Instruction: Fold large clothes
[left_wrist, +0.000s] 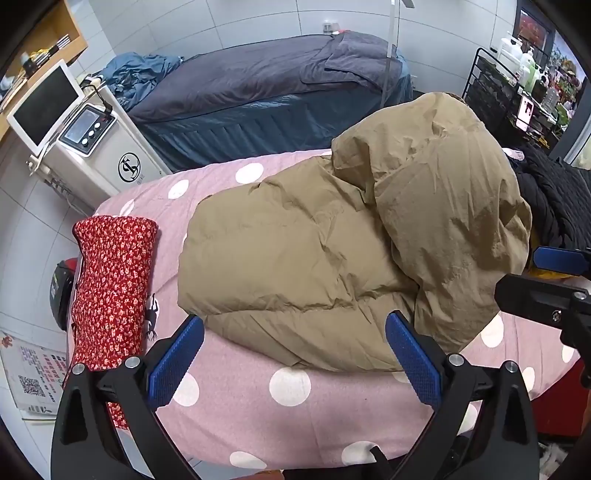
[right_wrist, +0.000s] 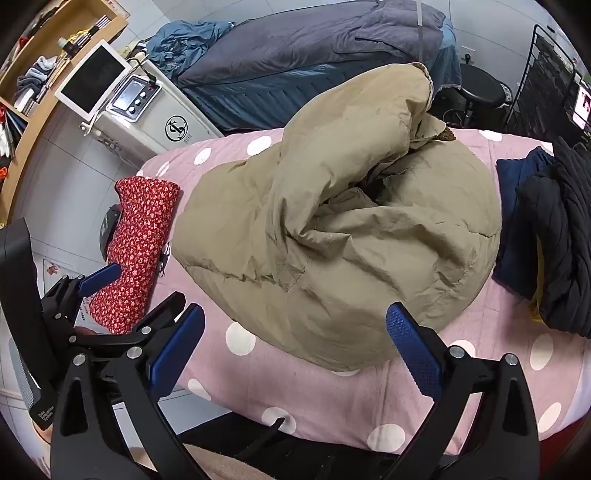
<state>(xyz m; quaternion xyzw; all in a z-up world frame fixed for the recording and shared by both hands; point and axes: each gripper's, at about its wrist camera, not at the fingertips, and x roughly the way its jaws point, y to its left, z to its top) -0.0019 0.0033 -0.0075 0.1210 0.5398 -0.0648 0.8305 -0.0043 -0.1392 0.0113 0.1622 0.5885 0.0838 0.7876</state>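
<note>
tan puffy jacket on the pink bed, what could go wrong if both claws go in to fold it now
1. The tan puffy jacket is bunched and thick, so the open left claw and open right claw may pinch only the slippery outer shell and lose it.
2. The folded red floral cloth lies close beside the jacket's left edge; a sweep there could drag it.
3. The dark clothes pile sits near the far side and could get knocked.
</note>
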